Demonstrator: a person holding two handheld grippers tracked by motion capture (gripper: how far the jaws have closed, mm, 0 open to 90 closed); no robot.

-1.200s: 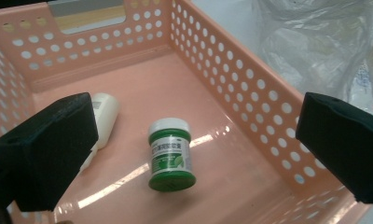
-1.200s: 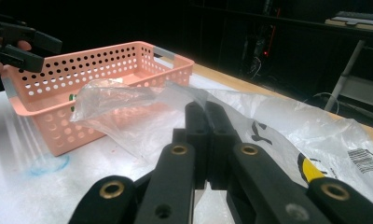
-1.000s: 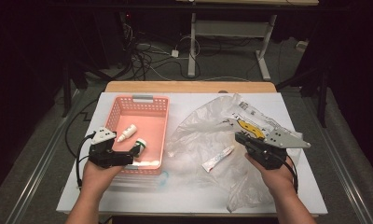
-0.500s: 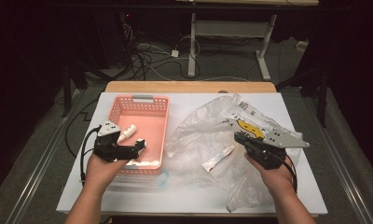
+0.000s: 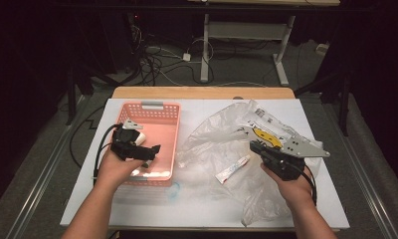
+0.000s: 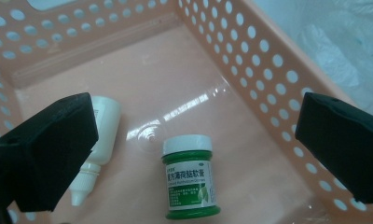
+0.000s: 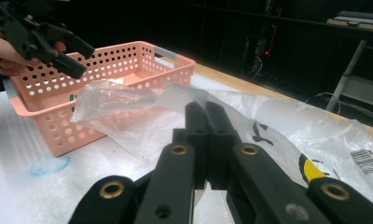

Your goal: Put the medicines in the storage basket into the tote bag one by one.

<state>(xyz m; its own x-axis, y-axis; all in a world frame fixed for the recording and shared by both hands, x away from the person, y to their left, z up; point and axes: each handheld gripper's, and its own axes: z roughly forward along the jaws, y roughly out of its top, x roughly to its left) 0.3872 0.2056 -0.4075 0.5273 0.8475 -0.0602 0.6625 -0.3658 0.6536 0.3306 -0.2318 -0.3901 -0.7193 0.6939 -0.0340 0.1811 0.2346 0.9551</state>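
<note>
My left gripper (image 5: 149, 152) hangs open over the front half of a pink perforated basket (image 5: 152, 106). In the left gripper view its jaws stand wide apart (image 6: 194, 140) above a green jar with a white lid (image 6: 191, 179) and a white dropper bottle (image 6: 103, 126), both lying on the basket floor (image 6: 175, 84). My right gripper (image 5: 254, 147) is shut on the edge of a clear plastic bag (image 5: 222, 134). The film rises from the closed jaw tips (image 7: 205, 109). A small white tube (image 5: 233, 169) lies on the bag, just left of that gripper.
The bag's printed part with a yellow mark (image 5: 266, 129) lies behind the right gripper. A faint blue ring (image 5: 173, 189) marks the white table (image 5: 197, 214) in front of the basket. Cables and desk legs stand on the floor beyond the table's far wooden edge (image 5: 202, 92).
My left gripper has moved from the basket's front left corner forward and to the right, over its inside. The right gripper and the bag have hardly shifted.
</note>
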